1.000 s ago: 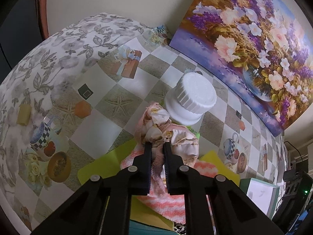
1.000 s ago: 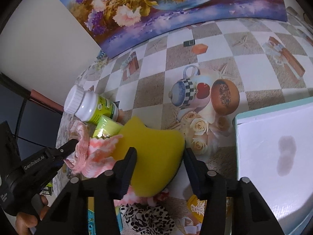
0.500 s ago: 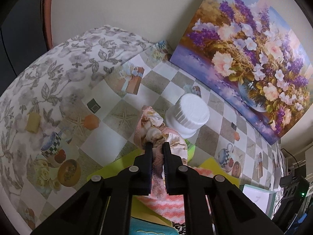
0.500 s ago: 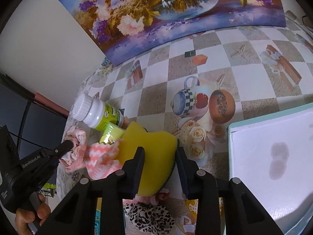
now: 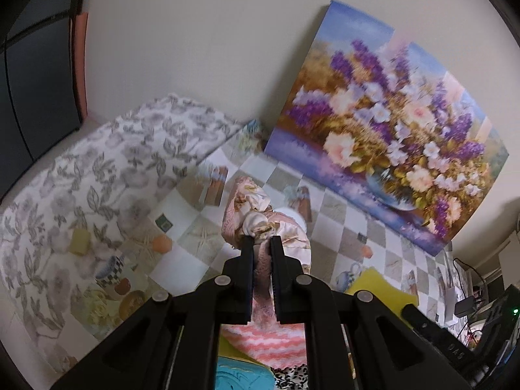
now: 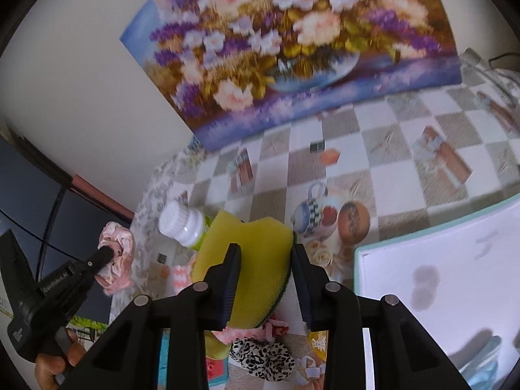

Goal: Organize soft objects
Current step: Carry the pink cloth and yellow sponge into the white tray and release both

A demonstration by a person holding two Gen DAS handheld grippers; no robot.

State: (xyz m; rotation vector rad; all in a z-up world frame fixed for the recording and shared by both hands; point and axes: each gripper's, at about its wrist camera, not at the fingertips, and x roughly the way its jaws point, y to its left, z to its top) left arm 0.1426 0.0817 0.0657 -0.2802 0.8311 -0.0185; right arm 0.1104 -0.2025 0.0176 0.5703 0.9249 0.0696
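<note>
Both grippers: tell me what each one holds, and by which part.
Left gripper pinches the pink scrunchie by its gathered fabric. Right gripper squeezes the yellow sponge across its two sides.

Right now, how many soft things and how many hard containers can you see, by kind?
Sponges: 1, yellow sponge
Scrunchies: 2, pink scrunchie, leopard scrunchie
Cloths: 1, pink striped cloth
Bottles: 1, white-capped bottle
Boxes: 1, white box
Total: 6

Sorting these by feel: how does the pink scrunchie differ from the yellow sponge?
The pink scrunchie is ruffled, floral satin; the yellow sponge is a smooth, plain foam block. The scrunchie bunches thin in the left claw; the sponge fills the wider right claw. Both are soft and gripped.
</note>
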